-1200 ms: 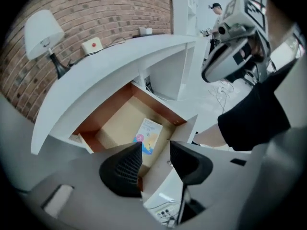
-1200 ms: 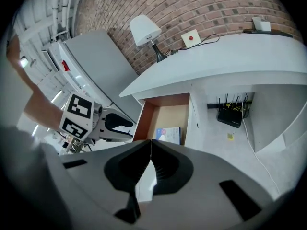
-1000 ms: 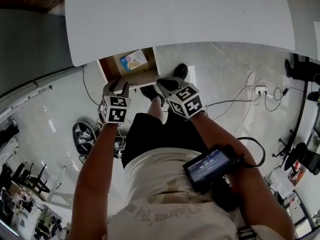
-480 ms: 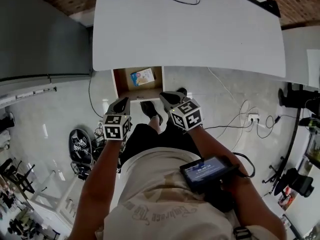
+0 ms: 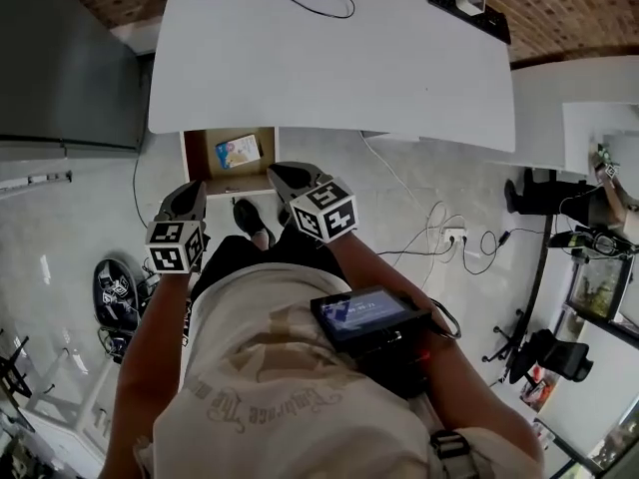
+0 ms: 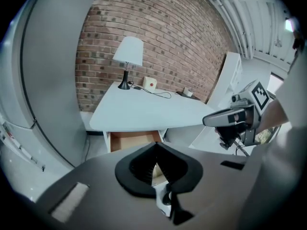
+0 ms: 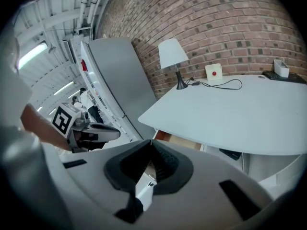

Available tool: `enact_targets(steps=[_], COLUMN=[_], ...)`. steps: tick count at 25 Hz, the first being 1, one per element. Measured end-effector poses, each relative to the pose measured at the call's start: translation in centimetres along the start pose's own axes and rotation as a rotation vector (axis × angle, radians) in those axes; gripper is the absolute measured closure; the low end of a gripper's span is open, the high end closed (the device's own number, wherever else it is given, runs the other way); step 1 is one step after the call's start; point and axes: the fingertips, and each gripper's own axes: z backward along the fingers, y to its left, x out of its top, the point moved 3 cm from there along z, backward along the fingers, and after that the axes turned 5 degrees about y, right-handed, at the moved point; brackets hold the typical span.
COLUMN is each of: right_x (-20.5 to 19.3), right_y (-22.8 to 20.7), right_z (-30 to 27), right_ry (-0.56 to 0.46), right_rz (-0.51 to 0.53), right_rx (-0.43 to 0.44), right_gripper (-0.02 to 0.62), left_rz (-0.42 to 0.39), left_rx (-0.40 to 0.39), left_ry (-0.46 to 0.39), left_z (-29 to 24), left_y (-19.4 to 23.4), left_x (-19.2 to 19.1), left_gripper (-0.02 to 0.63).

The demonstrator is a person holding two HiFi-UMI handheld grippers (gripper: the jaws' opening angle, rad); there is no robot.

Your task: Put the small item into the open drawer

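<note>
Left hand-held gripper [image 5: 193, 188], item [image 5: 238, 151] beyond, seemingly in drawer [image 5: 204, 160]

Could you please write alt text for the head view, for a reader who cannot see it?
Seen from above, a person holds the left gripper and the right gripper, both shut, near an open drawer under a white desk. A small colourful packet lies inside the drawer.

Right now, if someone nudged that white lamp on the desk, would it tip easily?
Probably: the lamp has a wide shade on a thin stem over a small base, so it looks top-heavy. Its cord might tug back if lifted.
</note>
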Motion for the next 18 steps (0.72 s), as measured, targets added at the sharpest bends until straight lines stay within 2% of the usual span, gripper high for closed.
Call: enact_targets(steps=[11, 18], right_x=[6.7, 9.6], right_y=[1.7, 3.1], right_z=[4.2, 5.9], right_ry=[-0.154, -0.234], right_rz=[0.111, 0.169], right_rx=[0.048, 0.078], right_gripper=[0.589, 0.589], left_rz=[0.009, -0.007], left_rx=[-0.015, -0.014], left_ry=[-0.134, -0.179], left_z=[3.5, 5.5], left_y=[-0.2, -0.4], left_x=[3.9, 4.9], left_gripper=[0.600, 0.600])
